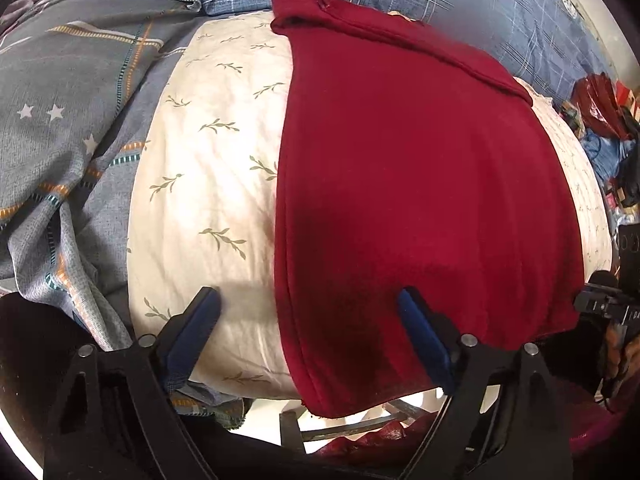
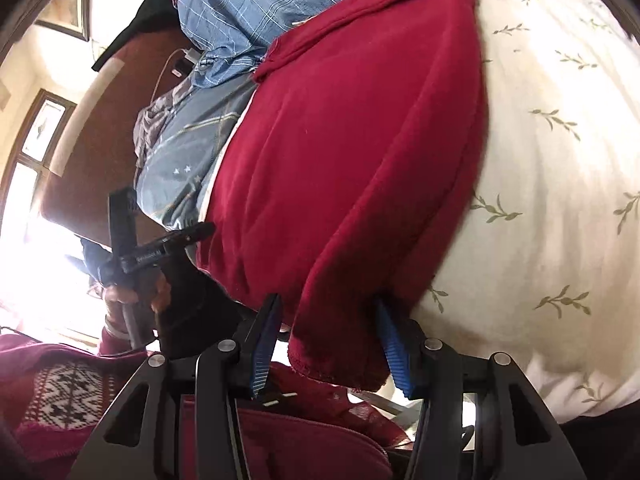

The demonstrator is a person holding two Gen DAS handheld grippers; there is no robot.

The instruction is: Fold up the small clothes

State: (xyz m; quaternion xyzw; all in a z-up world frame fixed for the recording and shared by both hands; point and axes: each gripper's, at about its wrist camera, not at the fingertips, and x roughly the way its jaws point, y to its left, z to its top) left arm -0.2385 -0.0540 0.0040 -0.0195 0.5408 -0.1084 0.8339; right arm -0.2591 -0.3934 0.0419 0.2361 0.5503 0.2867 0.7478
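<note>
One dark red knit garment (image 1: 420, 184) on one cream leaf-print pillow (image 1: 208, 168). Two grippers: left gripper (image 1: 308, 308) spread wide, right gripper (image 2: 326, 312) wide, straddling garment corner.

Dark red garment (image 1: 420, 184) on cream pillow (image 1: 208, 168) printed with green sprigs.

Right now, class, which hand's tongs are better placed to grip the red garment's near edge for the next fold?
Right. The right tongs already straddle the red garment at its hanging near corner, open. The left tongs stand open half over the cream bedding.
</note>
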